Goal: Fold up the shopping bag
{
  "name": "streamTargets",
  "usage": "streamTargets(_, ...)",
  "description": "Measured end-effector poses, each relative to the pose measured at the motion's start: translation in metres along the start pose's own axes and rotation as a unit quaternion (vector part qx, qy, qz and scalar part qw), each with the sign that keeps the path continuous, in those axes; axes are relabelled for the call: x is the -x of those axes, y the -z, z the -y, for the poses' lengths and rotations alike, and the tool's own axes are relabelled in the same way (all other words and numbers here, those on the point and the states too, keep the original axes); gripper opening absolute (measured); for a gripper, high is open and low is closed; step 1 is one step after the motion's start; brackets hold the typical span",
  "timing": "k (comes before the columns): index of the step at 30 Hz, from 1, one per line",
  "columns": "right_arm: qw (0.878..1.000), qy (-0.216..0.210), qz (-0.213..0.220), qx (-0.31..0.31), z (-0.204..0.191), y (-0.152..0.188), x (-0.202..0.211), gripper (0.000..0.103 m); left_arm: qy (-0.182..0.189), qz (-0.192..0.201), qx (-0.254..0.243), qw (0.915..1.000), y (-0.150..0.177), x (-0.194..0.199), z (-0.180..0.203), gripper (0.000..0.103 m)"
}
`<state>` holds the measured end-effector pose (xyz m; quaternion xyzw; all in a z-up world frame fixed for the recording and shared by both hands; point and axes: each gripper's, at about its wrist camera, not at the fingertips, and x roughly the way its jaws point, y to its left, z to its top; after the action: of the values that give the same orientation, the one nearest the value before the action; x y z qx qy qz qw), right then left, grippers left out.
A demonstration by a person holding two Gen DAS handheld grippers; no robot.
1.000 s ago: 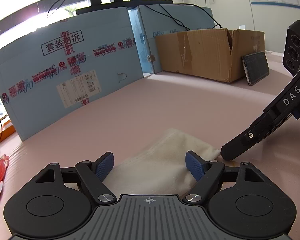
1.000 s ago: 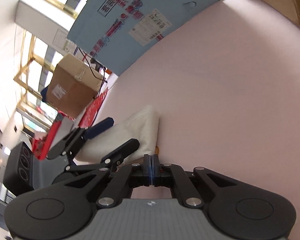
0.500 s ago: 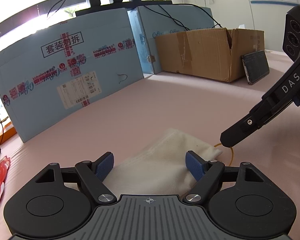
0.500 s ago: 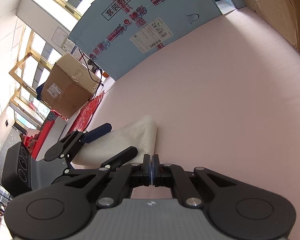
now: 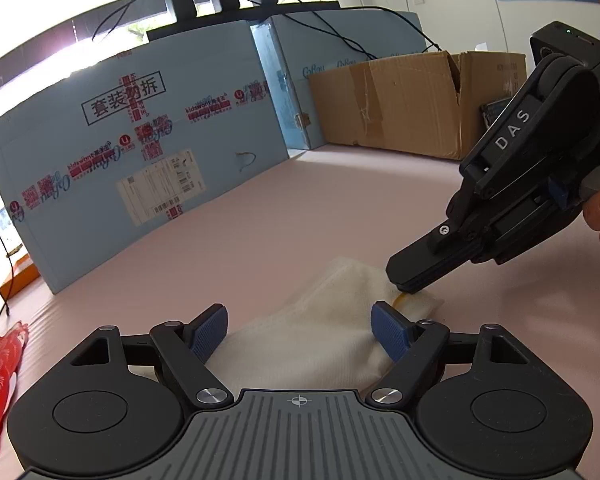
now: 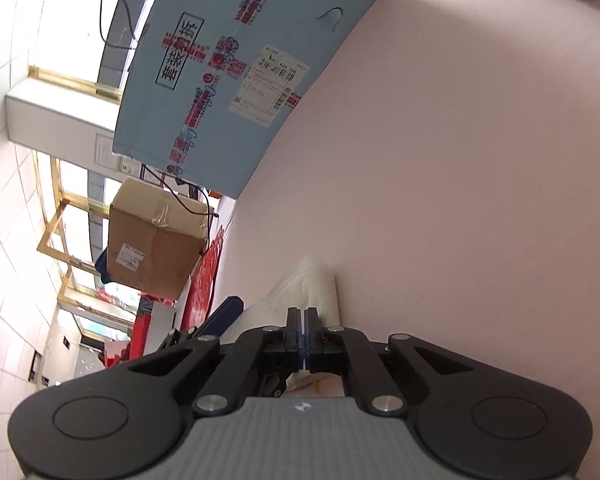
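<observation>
Left wrist: folded bag [image 5: 320, 332] between spread left fingers [image 5: 388, 330]; right fingers [image 5: 414, 280] opening, touching its corner.

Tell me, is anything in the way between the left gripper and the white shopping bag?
Nothing visible is. The left gripper stands open with the white shopping bag lying directly between its fingers on the pink table. The right gripper, its jaws just opening, sits at the bag's far corner.

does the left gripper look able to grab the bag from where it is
Probably yes: the left gripper has open jaws either side of the bag, nothing between. The right gripper, jaws opening, only touches its far corner.
</observation>
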<state>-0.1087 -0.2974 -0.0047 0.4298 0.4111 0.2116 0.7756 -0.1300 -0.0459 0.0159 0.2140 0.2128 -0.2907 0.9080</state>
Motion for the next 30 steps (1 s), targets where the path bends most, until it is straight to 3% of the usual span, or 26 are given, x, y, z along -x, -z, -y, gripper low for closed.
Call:
streamTargets(3,1.000,0.013,-0.008,0.019,-0.004,-0.001,0.005,0.012,0.000,0.000,0.000,1.0000,0.000,0.001,0.001,0.081)
streamTargets(4,0.999,0.024,-0.011,0.027,-0.005,-0.001,0.006,0.020,0.000,0.000,0.001,1.0000,0.001,0.001,0.001,0.081)
streamTargets(5,0.999,0.031,-0.012,0.031,-0.006,0.001,0.007,0.036,0.001,0.000,0.002,1.0000,0.001,0.001,0.001,0.081)
streamTargets(6,0.999,0.035,-0.014,0.032,-0.006,0.003,0.009,0.038,0.001,0.000,0.002,1.0000,0.001,0.001,0.001,0.081)
streamTargets(10,0.999,0.023,-0.023,0.023,-0.005,0.004,0.011,0.042,0.002,0.000,0.001,1.0000,0.001,0.001,-0.001,0.081)
streamTargets(14,0.997,0.046,-0.037,0.043,-0.009,0.007,0.012,0.040,0.007,0.000,0.003,1.0000,0.001,0.000,-0.005,0.081)
streamTargets(16,0.991,0.079,-0.049,0.095,-0.021,0.014,0.017,0.038,0.008,-0.001,0.004,1.0000,0.000,-0.001,-0.006,0.081)
streamTargets(19,0.975,0.135,-0.047,0.169,-0.039,0.022,0.016,0.033,0.007,-0.001,0.004,1.0000,0.000,0.000,-0.005,0.081)
streamTargets(22,0.950,0.188,-0.039,0.247,-0.060,0.031,-0.002,0.033,0.003,0.000,0.001,1.0000,0.000,0.000,-0.005,0.081)
streamTargets(25,0.889,0.251,-0.024,0.382,-0.082,0.057,-0.025,0.031,-0.001,0.000,-0.003,1.0000,0.000,0.000,-0.003,0.081)
streamTargets(27,0.870,0.260,-0.022,0.419,-0.084,0.067,-0.026,0.026,-0.003,0.000,-0.005,1.0000,0.000,0.000,-0.002,0.081)
streamTargets(28,0.864,0.260,-0.023,0.431,-0.083,0.070,-0.025,0.022,-0.002,0.000,-0.003,1.0000,0.000,0.000,-0.003,0.081)
streamTargets(30,0.875,0.245,-0.031,0.416,-0.083,0.068,-0.019,0.011,0.000,0.000,-0.001,1.0000,0.001,0.000,-0.004,0.081)
